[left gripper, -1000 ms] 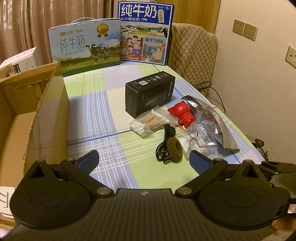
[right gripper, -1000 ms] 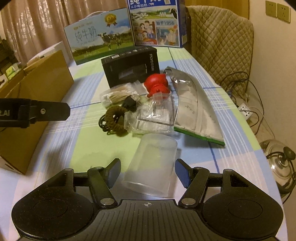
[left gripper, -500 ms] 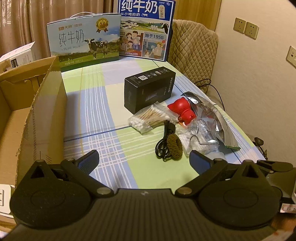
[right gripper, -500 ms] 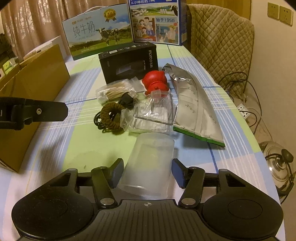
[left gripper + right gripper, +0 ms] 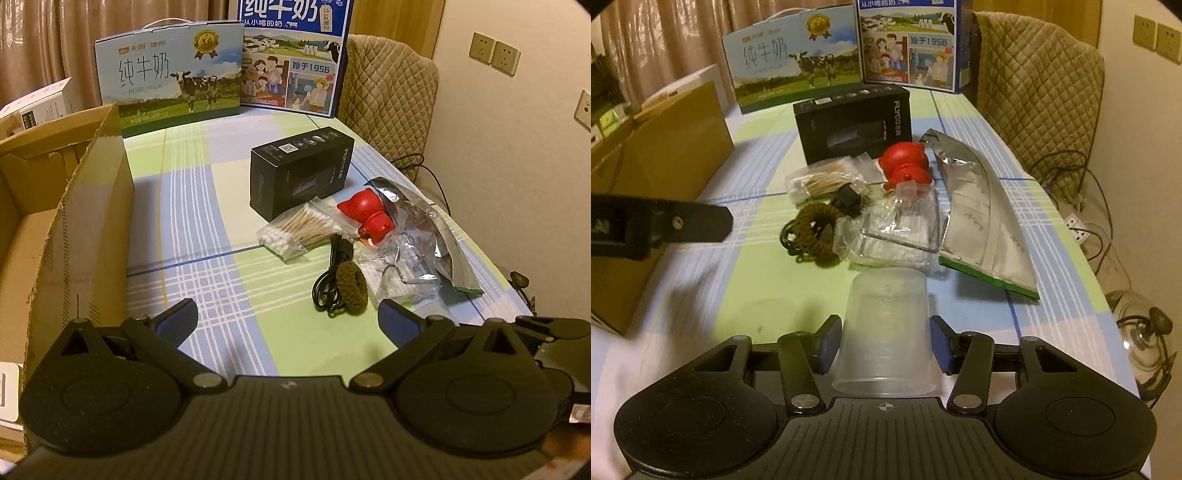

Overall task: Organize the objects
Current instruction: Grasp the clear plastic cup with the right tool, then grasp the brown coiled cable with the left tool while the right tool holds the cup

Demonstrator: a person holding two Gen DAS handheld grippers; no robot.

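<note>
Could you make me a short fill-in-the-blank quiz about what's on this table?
1. The right gripper has its fingers on either side of a clear plastic ____.
2. The figurine beside the black box is coloured ____.
3. The left gripper holds ____.
4. The milk carton pictures a ____.

Answers: cup; red; nothing; cow

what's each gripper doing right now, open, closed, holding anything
Left gripper: open, holding nothing.
Right gripper: closed on the clear plastic cup, which is upside down between its fingers.
</note>
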